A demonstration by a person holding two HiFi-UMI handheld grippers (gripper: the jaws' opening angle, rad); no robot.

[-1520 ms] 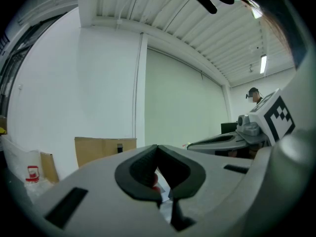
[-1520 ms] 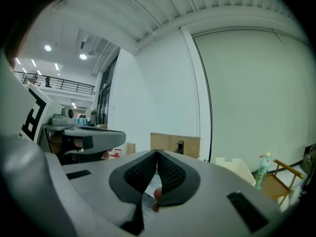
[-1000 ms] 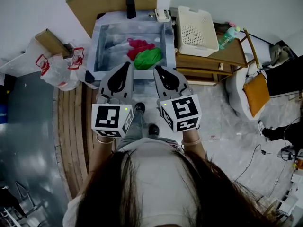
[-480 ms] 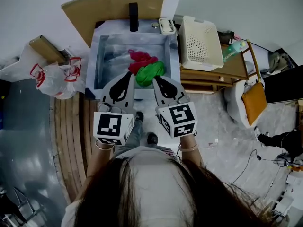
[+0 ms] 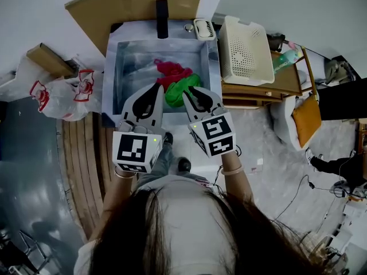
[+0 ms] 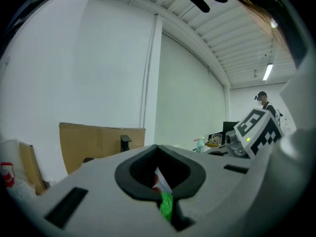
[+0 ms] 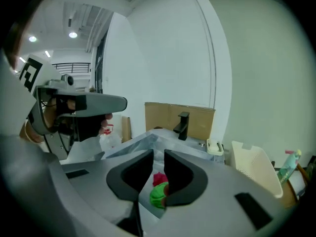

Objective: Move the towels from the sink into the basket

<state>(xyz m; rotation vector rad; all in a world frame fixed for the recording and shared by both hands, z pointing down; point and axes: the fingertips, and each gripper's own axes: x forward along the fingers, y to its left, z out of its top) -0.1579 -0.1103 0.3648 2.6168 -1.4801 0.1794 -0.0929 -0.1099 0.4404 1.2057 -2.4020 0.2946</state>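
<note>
**Green and red towels lie in the sink, neither claw on them**

On your far left a white plastic bag (image 5: 64, 90) with red print sits on the floor beside the sink (image 5: 112, 67). Your left claw (image 6: 157, 148) hangs over the sink's near rim with its jaws pressed together and nothing between them; only a sliver of green shows past the tips.

Inside the basin, the red towel (image 5: 172, 70) is a crumpled lump toward the middle. Its longer side runs roughly across the sink, left to right. The green towel (image 5: 182, 89) lies just nearer to you, touching the red one, bunched against the near wall. Its long axis tilts from near-left up to far-right.

Your right claw (image 7: 158, 156) points down at the green towel from above the near rim. Its jaws are opening, a narrow gap so far. The towel shows through that gap but sits beyond the pads, not pinched.

To the right, the white basket (image 5: 246, 47) stands on the wooden bench (image 5: 289, 73) beside the sink.
</note>
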